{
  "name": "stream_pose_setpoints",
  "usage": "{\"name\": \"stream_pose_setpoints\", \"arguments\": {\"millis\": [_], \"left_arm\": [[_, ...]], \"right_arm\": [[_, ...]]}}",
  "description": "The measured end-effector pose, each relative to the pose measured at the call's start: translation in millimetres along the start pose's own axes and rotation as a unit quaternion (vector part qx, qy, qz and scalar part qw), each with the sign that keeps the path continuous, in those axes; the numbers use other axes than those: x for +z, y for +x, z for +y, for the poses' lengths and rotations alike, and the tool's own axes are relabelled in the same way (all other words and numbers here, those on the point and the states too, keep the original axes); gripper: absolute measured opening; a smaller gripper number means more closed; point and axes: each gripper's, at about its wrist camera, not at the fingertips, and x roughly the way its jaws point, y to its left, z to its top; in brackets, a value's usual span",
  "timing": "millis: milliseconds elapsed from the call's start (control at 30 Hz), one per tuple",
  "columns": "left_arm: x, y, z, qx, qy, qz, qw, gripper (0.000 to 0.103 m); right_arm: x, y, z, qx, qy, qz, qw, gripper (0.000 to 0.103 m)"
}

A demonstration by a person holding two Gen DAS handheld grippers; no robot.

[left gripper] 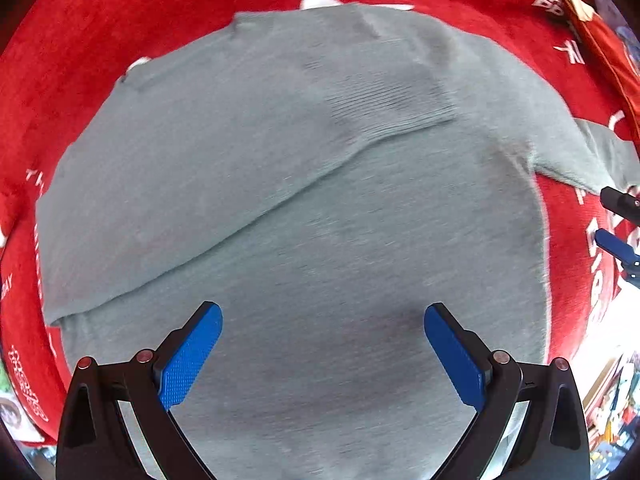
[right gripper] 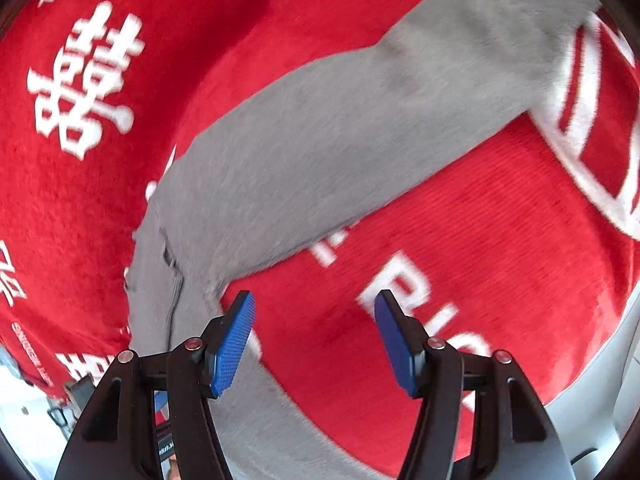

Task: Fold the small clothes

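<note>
A grey knitted sweater (left gripper: 304, 184) lies flat on a red blanket (left gripper: 72, 40) with white lettering. One sleeve (left gripper: 384, 92) is folded across its body. My left gripper (left gripper: 323, 312) hovers straight above the sweater's lower body, open, with nothing between its blue pads. The other sleeve (right gripper: 360, 120) stretches out over the red blanket (right gripper: 460, 240) in the right wrist view. My right gripper (right gripper: 315, 300) is open above bare blanket just beside that sleeve's lower edge, holding nothing. Its fingers (left gripper: 616, 240) show at the right edge of the left wrist view.
A red packet (left gripper: 604, 44) lies at the blanket's upper right edge. Beyond the blanket's lower right edge, cluttered shelves (left gripper: 608, 408) show. A pale floor or surface (right gripper: 600, 400) lies past the blanket's edge in the right wrist view.
</note>
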Motion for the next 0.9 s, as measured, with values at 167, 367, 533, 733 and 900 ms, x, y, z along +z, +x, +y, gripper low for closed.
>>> {"name": "stream_pose_setpoints", "arguments": {"millis": [167, 367, 533, 733, 900], "left_arm": [[14, 1, -26, -0.01, 0.011, -0.009, 0.9998, 0.102], [36, 1, -62, -0.023, 0.02, -0.022, 0.9993, 0.102], [51, 3, -90, -0.028, 0.021, -0.025, 0.9991, 0.102], [61, 7, -102, -0.034, 0.015, -0.029, 0.9989, 0.102], [68, 3, -102, -0.034, 0.019, -0.032, 0.9988, 0.102]], "right_arm": [[20, -19, -37, 0.012, 0.055, -0.03, 0.998, 0.066], [49, -36, -86, 0.026, 0.124, -0.071, 0.989, 0.066], [74, -32, -109, 0.075, 0.17, -0.088, 0.979, 0.066], [88, -19, -114, 0.109, 0.202, -0.095, 0.969, 0.066], [84, -24, -125, 0.152, 0.247, -0.123, 0.949, 0.066]]}}
